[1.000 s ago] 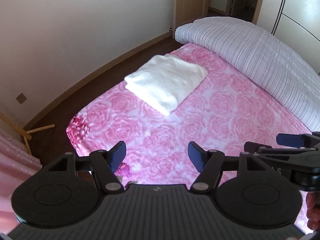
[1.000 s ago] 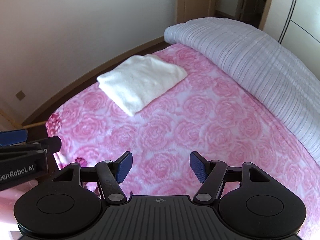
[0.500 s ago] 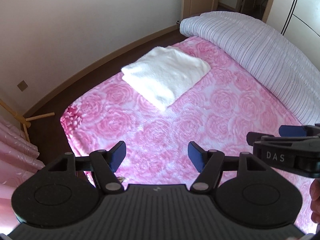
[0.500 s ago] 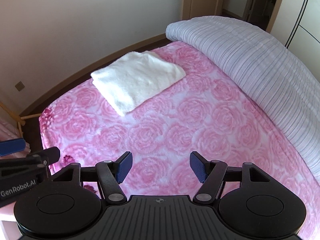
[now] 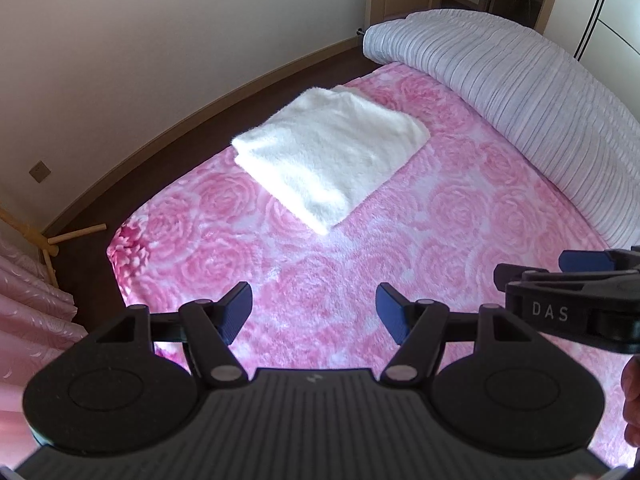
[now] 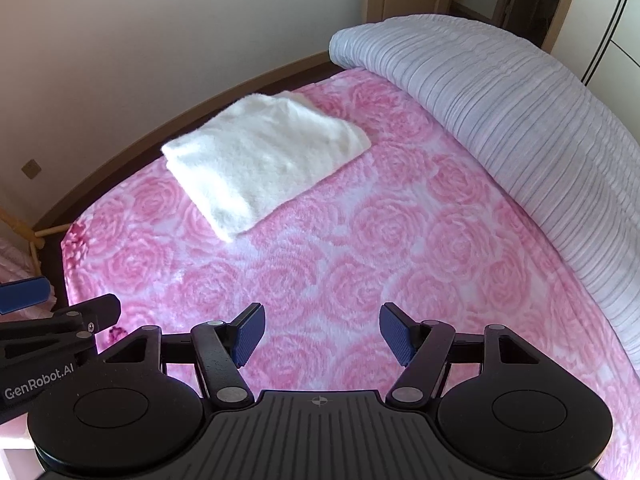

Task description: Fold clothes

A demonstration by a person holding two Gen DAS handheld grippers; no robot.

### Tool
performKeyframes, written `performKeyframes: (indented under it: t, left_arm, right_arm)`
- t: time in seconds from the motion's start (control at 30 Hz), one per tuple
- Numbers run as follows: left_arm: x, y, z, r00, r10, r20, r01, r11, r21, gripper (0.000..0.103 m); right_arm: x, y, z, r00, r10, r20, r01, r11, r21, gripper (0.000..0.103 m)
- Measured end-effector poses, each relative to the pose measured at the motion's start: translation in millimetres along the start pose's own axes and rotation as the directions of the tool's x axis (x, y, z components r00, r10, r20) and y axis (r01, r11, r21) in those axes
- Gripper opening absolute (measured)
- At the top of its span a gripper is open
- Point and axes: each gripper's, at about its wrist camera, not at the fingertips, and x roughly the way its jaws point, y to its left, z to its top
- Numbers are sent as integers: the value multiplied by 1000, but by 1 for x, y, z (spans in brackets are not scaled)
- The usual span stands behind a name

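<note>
A folded white garment (image 5: 332,160) lies on the bed (image 5: 460,216), on the pink rose-patterned blanket (image 5: 304,280) that covers it. The garment is fluffy and folded into a thick, neat rectangle, set at an angle, with one corner pointing toward the near side. It sits in the far left part of the bed, close to the left edge, where a strip of dark floor (image 5: 192,148) runs between the bed and the pale wall (image 5: 160,40).

Along the right and far side of the bed lies a long rolled striped quilt (image 5: 520,92), pale grey-lilac. It is apart from the garment, with bare blanket between them.

The left claw (image 5: 314,312) hangs over the near part of the blanket with its blue pads wide apart and nothing between them. The right claw (image 6: 322,334) is likewise spread open and empty, above the blanket nearer the middle of the bed. Both are well short of the garment and neither touches it. They are side by side: the right claw shows at the right edge of the left view, the left claw at the left edge of the right view.

At the far left, pink curtain (image 5: 28,320) folds and a wooden stand (image 5: 52,240) on the floor show beside the bed.
</note>
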Motion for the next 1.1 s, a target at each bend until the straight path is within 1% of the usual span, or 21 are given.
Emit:
performKeyframes:
  t: [0.33, 0.6, 0.9, 0.97, 1.1]
  left_arm:
    - [32, 4, 26, 1000, 7, -29, -7, 1000, 2, 65]
    - [44, 6, 43, 1000, 2, -28, -2, 1000, 12, 65]
    - [40, 12, 48, 1000, 7, -5, -7, 1000, 14, 65]
    - [34, 14, 46, 1000, 9, 8, -9, 1000, 12, 65]
    - [18, 16, 43, 998, 28, 59, -29, 999, 27, 65]
  right_arm:
    - [35, -2, 30, 999, 4, -37, -3, 1000, 26, 67]
    - [46, -2, 48, 999, -5, -38, 7, 999, 51, 67]
    - [43, 3, 56, 1000, -7, -23, 8, 998, 56, 67]
    - [40, 6, 56, 1000, -8, -19, 9, 999, 50, 67]
    - [29, 11, 53, 1000, -3, -2, 3, 999, 44, 67]
